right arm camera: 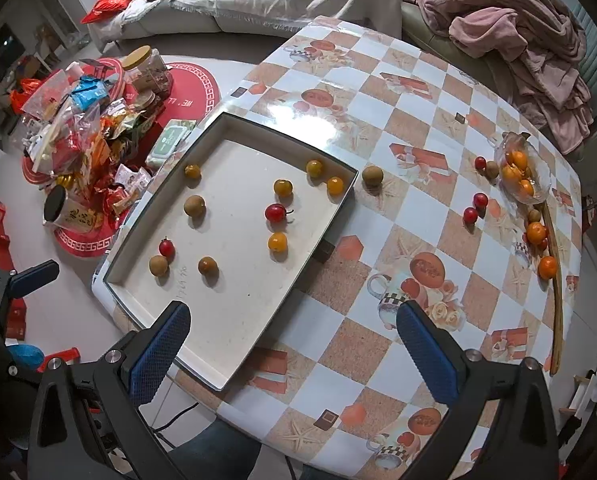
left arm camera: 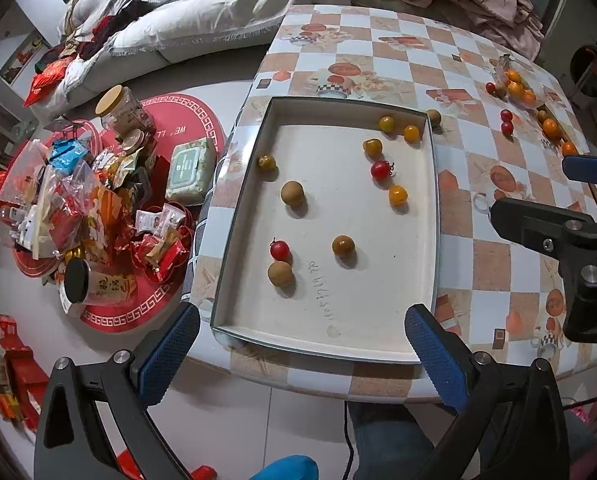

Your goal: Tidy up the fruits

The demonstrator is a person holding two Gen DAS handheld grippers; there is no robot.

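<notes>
A shallow white tray [left arm camera: 378,352] [right arm camera: 202,364] lies on the checkered table and holds several small fruits: red cherry tomatoes [left arm camera: 380,169] [right arm camera: 275,212], yellow ones [left arm camera: 397,195] [right arm camera: 277,241] and brown longans [left arm camera: 292,193] [right arm camera: 194,205]. One longan [left arm camera: 433,117] [right arm camera: 372,175] sits just outside the tray's far right corner. More red tomatoes [right arm camera: 480,200] and small oranges [right arm camera: 535,232] lie at the table's right side. My left gripper [left arm camera: 302,356] is open at the tray's near edge, empty. My right gripper [right arm camera: 292,354] is open over the tray's near right corner, empty.
A clear bag [right arm camera: 522,170] of oranges rests at the far right beside a wooden stick [right arm camera: 556,280]. Snack packets and jars [left arm camera: 90,200] pile on red mats on the floor to the left. A sofa with clothes [right arm camera: 518,32] stands behind the table.
</notes>
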